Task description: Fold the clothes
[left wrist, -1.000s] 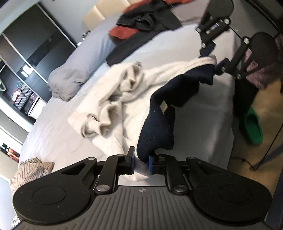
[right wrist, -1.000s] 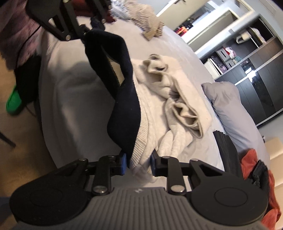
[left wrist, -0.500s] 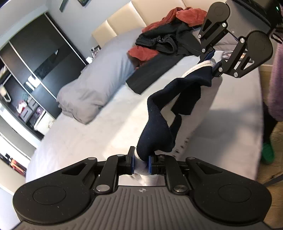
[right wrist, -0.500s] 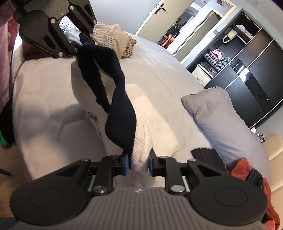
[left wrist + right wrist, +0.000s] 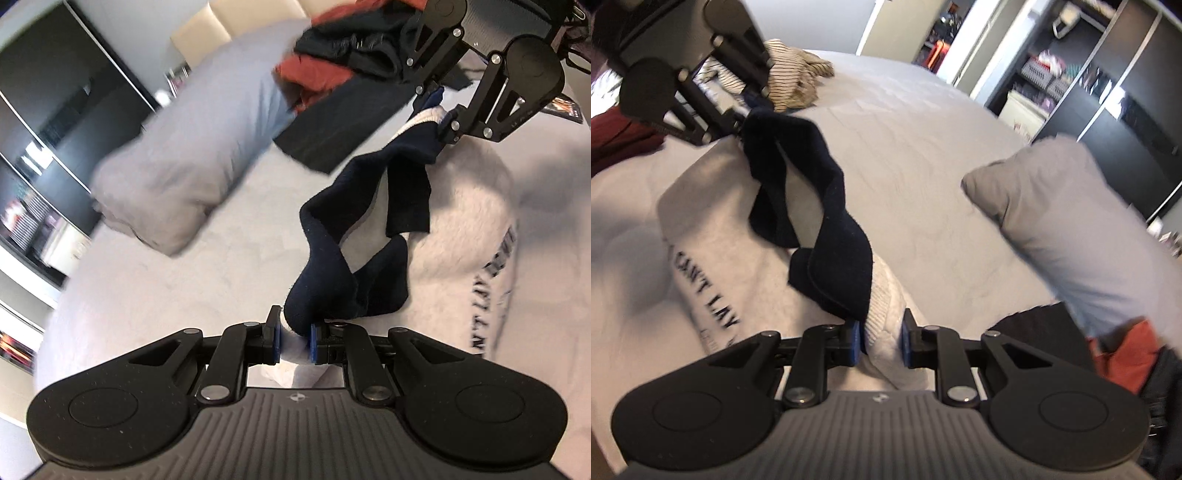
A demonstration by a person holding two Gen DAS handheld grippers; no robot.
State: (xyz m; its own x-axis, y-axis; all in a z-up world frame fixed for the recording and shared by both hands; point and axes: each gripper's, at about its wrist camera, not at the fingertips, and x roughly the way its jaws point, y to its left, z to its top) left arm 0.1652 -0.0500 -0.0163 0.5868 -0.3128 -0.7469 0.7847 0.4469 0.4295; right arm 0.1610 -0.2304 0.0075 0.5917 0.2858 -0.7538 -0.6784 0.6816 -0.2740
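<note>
The bed (image 5: 155, 280) carried a pale grey cover, with a grey pillow (image 5: 192, 162) lying near its head end and a heap of red and black clothes (image 5: 343, 48) piled beside the cream headboard (image 5: 236, 14). A striped garment (image 5: 792, 79) lay crumpled toward the far edge of the bed, and dark wardrobe doors with open shelves (image 5: 1108, 85) lined the wall beyond. The sweatshirt (image 5: 461, 229), pale grey with a navy collar band and dark lettering, hung stretched between the two grippers over the bed near its side edge, its body draping down onto the cover. Its collar edge ran as the long axis from one gripper to the other. The left gripper (image 5: 294, 341) was clamped on one end of that edge, and the right gripper (image 5: 881, 343) was clamped on the other end, white ribbed fabric pinched between its blue pads.
</note>
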